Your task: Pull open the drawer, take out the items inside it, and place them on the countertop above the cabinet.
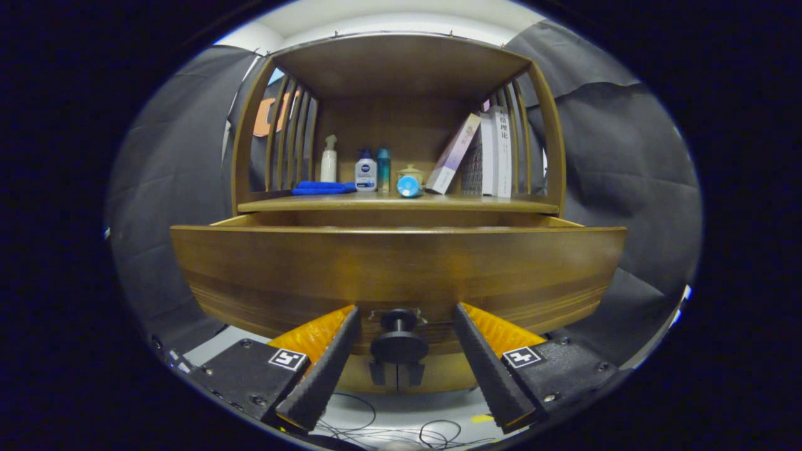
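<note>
Gripper view: gripper (398, 319) spread wide, fingers flanking but not touching the small dark round knob (398, 322) on the pulled-out brown wooden drawer (398, 269) below the countertop (401, 203); drawer looks stiff, heavy; knob the only hold, likely slippery.

The gripper view looks straight and level at the cabinet from close in front of the pulled-out drawer (398, 266), low beside its knob (399, 341), with the countertop (401, 202) and shelf items farther back, above
</note>
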Demonstrator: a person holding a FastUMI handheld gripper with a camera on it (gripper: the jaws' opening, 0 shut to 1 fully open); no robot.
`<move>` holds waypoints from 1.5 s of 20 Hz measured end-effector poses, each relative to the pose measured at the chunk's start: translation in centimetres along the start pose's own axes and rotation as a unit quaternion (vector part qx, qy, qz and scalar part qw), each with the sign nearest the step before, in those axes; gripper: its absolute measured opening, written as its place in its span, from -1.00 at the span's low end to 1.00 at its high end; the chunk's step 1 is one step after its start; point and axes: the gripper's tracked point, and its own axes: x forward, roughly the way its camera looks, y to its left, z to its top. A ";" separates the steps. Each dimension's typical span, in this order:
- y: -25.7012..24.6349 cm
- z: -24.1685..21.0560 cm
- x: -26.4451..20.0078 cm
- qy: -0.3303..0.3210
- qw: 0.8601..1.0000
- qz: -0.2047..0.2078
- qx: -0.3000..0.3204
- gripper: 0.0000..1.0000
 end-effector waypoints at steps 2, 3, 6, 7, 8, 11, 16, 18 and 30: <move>0.1 0.0 0.7 -0.002 1.000 0.000 0.002 0.96; 0.1 0.6 0.9 -0.008 1.000 0.000 0.003 0.96; 0.2 1.3 3.5 -0.003 1.000 0.000 0.006 0.97; 0.2 1.5 4.2 -0.003 1.000 0.000 0.004 0.97; 0.2 1.7 5.0 -0.003 1.000 0.000 0.002 0.97; 0.2 2.4 7.2 0.003 1.000 0.001 0.003 0.97; 0.3 3.2 10.3 0.004 1.000 0.002 -0.001 0.97; 0.4 3.6 11.2 0.008 1.000 0.003 0.001 0.98; 2.5 5.2 -1.2 -0.014 0.998 0.050 0.026 0.98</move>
